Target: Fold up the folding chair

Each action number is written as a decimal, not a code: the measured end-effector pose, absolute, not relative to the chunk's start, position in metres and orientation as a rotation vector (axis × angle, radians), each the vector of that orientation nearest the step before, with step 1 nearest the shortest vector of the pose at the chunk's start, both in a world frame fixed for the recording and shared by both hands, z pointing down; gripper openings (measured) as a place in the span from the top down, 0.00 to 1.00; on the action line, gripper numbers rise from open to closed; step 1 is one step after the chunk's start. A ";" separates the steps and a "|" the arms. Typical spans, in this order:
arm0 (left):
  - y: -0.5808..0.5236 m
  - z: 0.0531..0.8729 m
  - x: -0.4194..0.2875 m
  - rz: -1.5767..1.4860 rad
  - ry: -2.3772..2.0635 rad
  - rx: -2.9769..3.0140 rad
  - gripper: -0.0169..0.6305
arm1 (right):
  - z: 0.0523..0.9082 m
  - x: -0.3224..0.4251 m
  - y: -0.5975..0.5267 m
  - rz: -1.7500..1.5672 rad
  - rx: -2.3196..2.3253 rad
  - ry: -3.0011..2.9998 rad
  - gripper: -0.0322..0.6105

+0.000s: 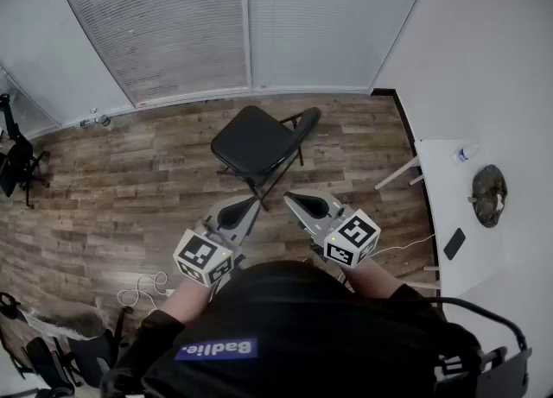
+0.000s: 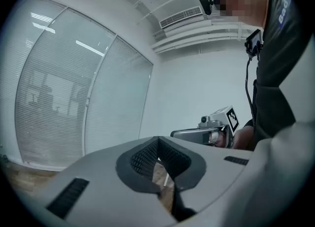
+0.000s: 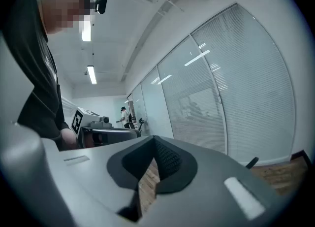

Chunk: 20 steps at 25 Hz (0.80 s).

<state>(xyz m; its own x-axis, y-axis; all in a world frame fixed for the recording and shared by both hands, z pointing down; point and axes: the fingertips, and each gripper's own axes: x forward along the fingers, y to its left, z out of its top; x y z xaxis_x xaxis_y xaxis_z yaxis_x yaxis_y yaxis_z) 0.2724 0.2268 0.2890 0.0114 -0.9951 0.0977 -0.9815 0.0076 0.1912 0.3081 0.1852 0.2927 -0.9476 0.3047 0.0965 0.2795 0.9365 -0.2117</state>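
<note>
While folding chair [image 1: 257,141] stands open, legs mostly hidden beneath, L tongs [image 1: 249,203] & R tongs [image 1: 290,199] closed, empty.

Black chair [image 1: 259,142], brown wood-plank floor [image 1: 130,176], white table [image 1: 439,206], pale grey slatted blinds [image 1: 173,25], grey left hand-held gripper [image 1: 251,204] and right hand-held gripper [image 1: 288,197], black-and-white square-patterned cubes [image 1: 203,256].

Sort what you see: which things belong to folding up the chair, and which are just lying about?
Job: folding chair, left gripper, right gripper (jaws of both shut, empty).
Lying about: table, bottle, phone, floor cable.
</note>
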 end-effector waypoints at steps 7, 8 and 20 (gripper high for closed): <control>0.226 0.291 0.273 -0.099 -2.068 2.074 0.97 | 0.295 0.309 0.184 0.278 -0.435 -2.956 0.95; 0.226 0.291 0.273 -0.099 -2.067 2.074 0.97 | 0.296 0.309 0.184 0.277 -0.432 -2.956 0.95; 0.234 0.294 0.264 -0.116 -2.075 2.061 0.97 | 0.301 0.297 0.186 0.321 -0.387 -2.953 0.95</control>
